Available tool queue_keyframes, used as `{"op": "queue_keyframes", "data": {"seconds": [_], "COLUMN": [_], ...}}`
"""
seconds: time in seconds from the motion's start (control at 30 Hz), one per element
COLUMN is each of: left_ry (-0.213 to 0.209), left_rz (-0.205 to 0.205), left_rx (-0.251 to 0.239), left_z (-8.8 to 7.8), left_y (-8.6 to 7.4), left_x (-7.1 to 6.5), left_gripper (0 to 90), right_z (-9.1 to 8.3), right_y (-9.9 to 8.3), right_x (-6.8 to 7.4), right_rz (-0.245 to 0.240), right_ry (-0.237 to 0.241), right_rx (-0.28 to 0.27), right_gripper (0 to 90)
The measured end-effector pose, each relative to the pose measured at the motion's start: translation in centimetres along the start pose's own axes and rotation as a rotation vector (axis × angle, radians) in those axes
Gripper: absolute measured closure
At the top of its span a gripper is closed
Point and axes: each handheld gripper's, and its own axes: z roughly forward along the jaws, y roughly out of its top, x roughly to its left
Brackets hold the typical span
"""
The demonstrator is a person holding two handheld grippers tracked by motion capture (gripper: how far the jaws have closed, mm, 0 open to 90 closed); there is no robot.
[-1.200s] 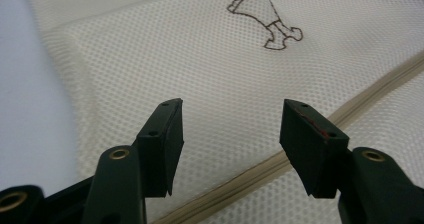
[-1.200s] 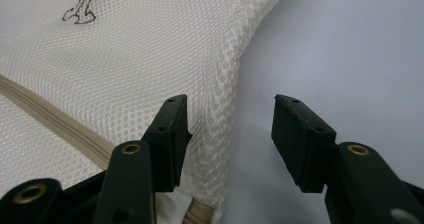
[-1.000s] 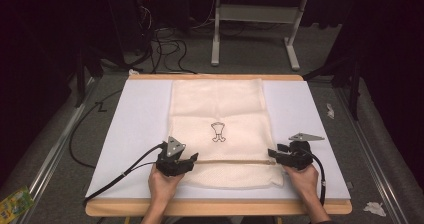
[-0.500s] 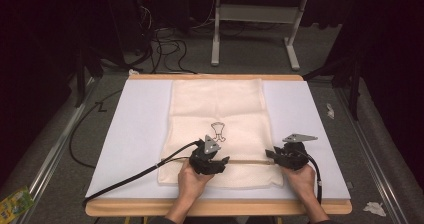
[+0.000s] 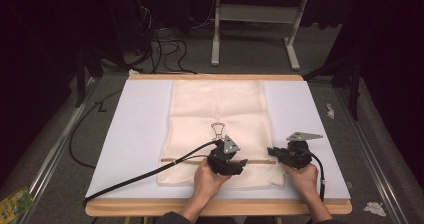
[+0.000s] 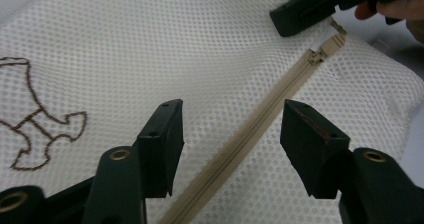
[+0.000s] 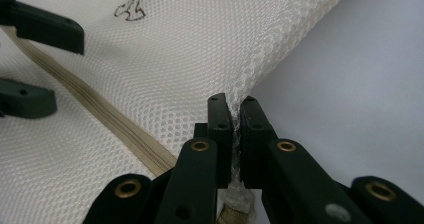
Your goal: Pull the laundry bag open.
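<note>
A cream mesh bag (image 5: pixel 217 109) lies flat on the white mat (image 5: pixel 135 129), with a brown stitched figure (image 5: pixel 217 129) at its middle and a tan zipper (image 5: pixel 255 161) across its near end. My left gripper (image 6: pixel 232 134) hovers open over the zipper (image 6: pixel 260 129), one jaw on either side of it and nothing pinched. The zipper's slider (image 6: pixel 316 57) lies farther along, close to the right gripper. My right gripper (image 7: pixel 235 119) has just been closing and is now shut on the bag's right edge (image 7: pixel 240 91), with a fold of mesh pressed between its pads.
The mat lies on a wooden table (image 5: pixel 215 207). A black cable (image 5: pixel 145 174) trails from the left gripper across the mat to the left. Behind the table stand metal frame legs (image 5: pixel 216 34). Paper scraps (image 5: pixel 372 208) and a green packet (image 5: pixel 12 204) lie on the floor.
The left hand has slid right along the zipper toward the right gripper. The right gripper has stayed in place and its jaws have closed on the bag's edge.
</note>
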Motion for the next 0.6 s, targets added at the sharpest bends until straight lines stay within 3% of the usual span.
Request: {"op": "queue_keyframes", "data": {"seconds": [0.4, 0.47, 0.6], "left_ry": [-0.067, -0.106, -0.104], "left_rz": [0.085, 0.053, 0.046], "left_rx": [-0.015, -0.044, -0.045], "left_z": [1.9, 2.0, 2.3], "left_y": [1.6, 1.8, 1.7], "left_x": [-3.2, -3.2, -3.2], "left_gripper": [54.9, 55.5, 57.3], "right_z": [-1.1, -1.1, -1.2], "right_y": [0.7, 0.8, 1.1], "right_x": [0.7, 0.7, 0.7], "right_rz": [-0.018, -0.017, -0.015], "right_ry": [0.03, 0.033, 0.041], "right_rx": [-0.033, -0.035, -0.039], "right_gripper": [87.2, 87.2, 87.3]}}
